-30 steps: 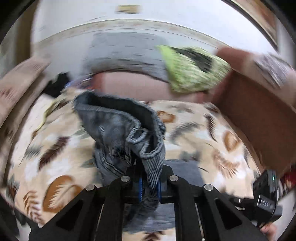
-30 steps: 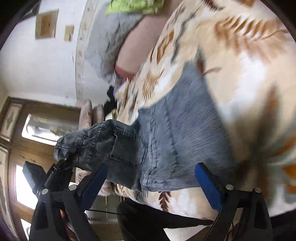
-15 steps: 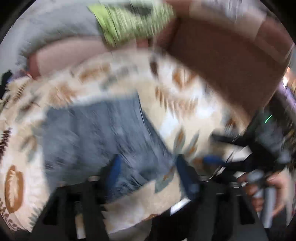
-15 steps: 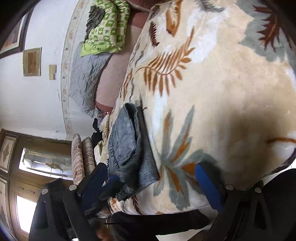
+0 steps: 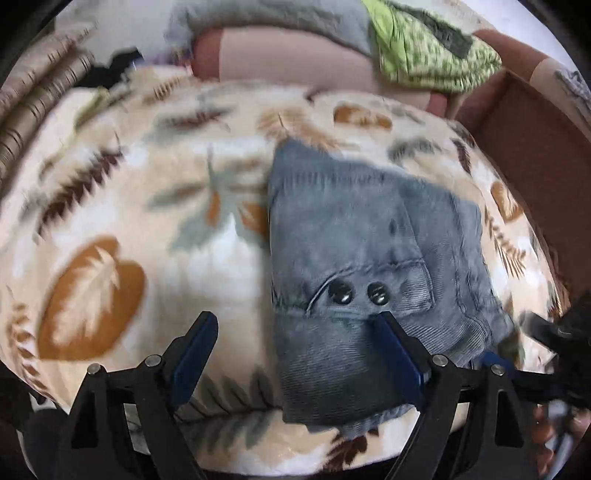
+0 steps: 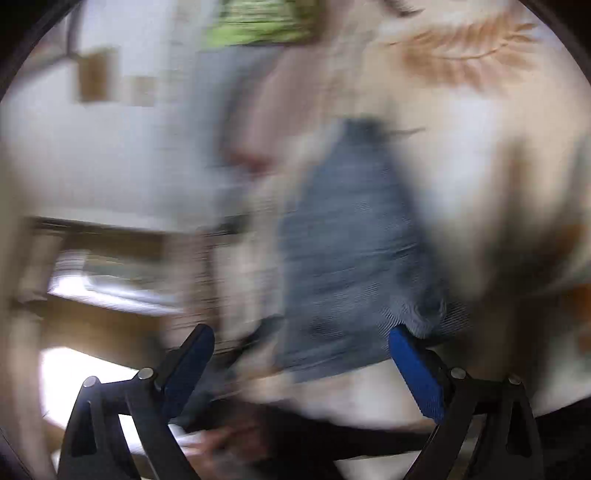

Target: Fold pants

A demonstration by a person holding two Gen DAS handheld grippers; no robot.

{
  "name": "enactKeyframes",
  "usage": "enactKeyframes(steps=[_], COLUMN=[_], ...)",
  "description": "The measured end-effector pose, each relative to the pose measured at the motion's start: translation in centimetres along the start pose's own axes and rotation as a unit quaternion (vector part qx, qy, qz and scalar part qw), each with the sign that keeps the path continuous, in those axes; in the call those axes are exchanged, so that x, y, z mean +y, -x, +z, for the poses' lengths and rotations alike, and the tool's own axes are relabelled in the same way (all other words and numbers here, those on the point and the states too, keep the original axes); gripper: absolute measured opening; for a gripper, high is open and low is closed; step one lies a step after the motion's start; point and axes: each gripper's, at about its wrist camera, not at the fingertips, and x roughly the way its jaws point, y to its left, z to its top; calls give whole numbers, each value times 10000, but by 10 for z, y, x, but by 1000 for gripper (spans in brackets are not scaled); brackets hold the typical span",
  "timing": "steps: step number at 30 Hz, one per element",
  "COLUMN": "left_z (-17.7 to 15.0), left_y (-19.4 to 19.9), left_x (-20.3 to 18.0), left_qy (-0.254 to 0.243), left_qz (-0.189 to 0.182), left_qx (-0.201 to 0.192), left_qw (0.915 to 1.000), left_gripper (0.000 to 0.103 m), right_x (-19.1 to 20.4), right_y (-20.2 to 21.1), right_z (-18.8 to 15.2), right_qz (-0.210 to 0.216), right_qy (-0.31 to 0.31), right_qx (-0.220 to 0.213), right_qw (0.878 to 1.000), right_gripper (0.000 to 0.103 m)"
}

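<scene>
The grey-blue denim pants [image 5: 369, 266] lie folded in a compact stack on the leaf-patterned blanket [image 5: 155, 206], two dark buttons facing up. My left gripper [image 5: 295, 354] is open and empty, hovering just in front of the stack's near edge. In the right wrist view, which is heavily blurred, the pants [image 6: 351, 240] show as a grey-blue patch. My right gripper [image 6: 301, 365] is open and empty near their lower edge. It also shows at the right edge of the left wrist view [image 5: 554, 332].
A green patterned cloth [image 5: 436, 55] and a grey cushion [image 5: 266, 18] rest on the sofa back. A brown sofa arm [image 5: 528, 147] stands at the right. Striped cushions [image 5: 33, 107] lie at the left.
My left gripper let go of the pants, which now lie folded flat on the blanket. Both grippers have swung back toward the near edge; the right view is blurred by motion.
</scene>
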Motion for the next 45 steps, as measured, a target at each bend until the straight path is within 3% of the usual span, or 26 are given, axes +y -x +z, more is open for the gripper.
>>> enactKeyframes(steps=[1, 3, 5, 7, 10, 13, 14, 16, 19, 21, 27, 31, 34, 36, 38, 39, 40, 43, 45], left_z=[-3, 1, 7, 9, 2, -4, -4, -4, -2, -2, 5, 17, 25, 25, 13, 4, -1, 1, 2], left_y=[7, 27, 39, 28, -16, -18, -18, -16, -18, -17, -12, 24, 46, 26, -16, -27, -23, -24, -25], left_x=[2, 7, 9, 6, 2, 9, 9, 6, 8, 8, 13, 18, 12, -1, -15, -18, -17, -13, -15], left_qy=[28, 130, 206, 157, -25, 265, 234, 149, 198, 173, 157, 441, 404, 9, -469, -623, -604, -469, -614], left_qz=[-27, -86, -115, -14, 143, -2, 7, 64, 98, 103, 86, 49, -8, 266, 545, 679, 705, 636, 681], left_qx=[-85, -533, -824, -677, 101, 4, 7, 10, 17, 4, 104, -354, -796, -474, 372, 380, 48, 163, 146], left_qw=[10000, 9985, 9963, 9976, 9998, 9996, 9997, 9999, 9998, 9998, 9998, 9984, 9960, 9985, 9967, 9950, 9957, 9967, 9957], left_gripper=[87, 87, 87, 87, 87, 88, 88, 88, 88, 88, 89, 88, 89, 89, 89, 92, 92, 93, 93], right_x=[3, 22, 36, 42, 27, 20, 22, 24, 27, 40, 86, 46, 21, 25, 30, 34, 41, 70, 96], right_y=[7, 17, 20, 16, -4, -8, -7, -10, -13, -7, 22, 12, 9, 14, 21, 29, 32, 51, 50], right_z=[-2, -6, -8, -6, 2, 6, 10, 13, 17, 16, -6, -4, -4, -1, 0, 1, 0, 2, 5], right_qz=[80, -176, -41, 35, -256, -265, -398, -801, -1077, -1155, -1346, -1745, -1609, -1579, -1704, -1769, -1828, -1876, -1613], right_qy=[-43, 280, 418, 425, 136, -58, 18, 147, 304, 583, 1548, 1246, 1034, 1032, 1108, 1156, 1187, 1470, 1690], right_qx=[-49, -145, -103, -52, 105, 57, 16, 55, 94, 10, -336, -170, -51, -57, -32, -78, -150, -491, -545], right_qw=[9999, 9993, 9991, 9991, 9995, 9996, 9992, 9967, 9937, 9916, 9782, 9766, 9815, 9820, 9791, 9774, 9758, 9699, 9708], right_gripper=[89, 89, 90, 90, 90, 86, 80, 43, 17, 9, 7, 8, 8, 10, 13, 15, 15, 18, 17])
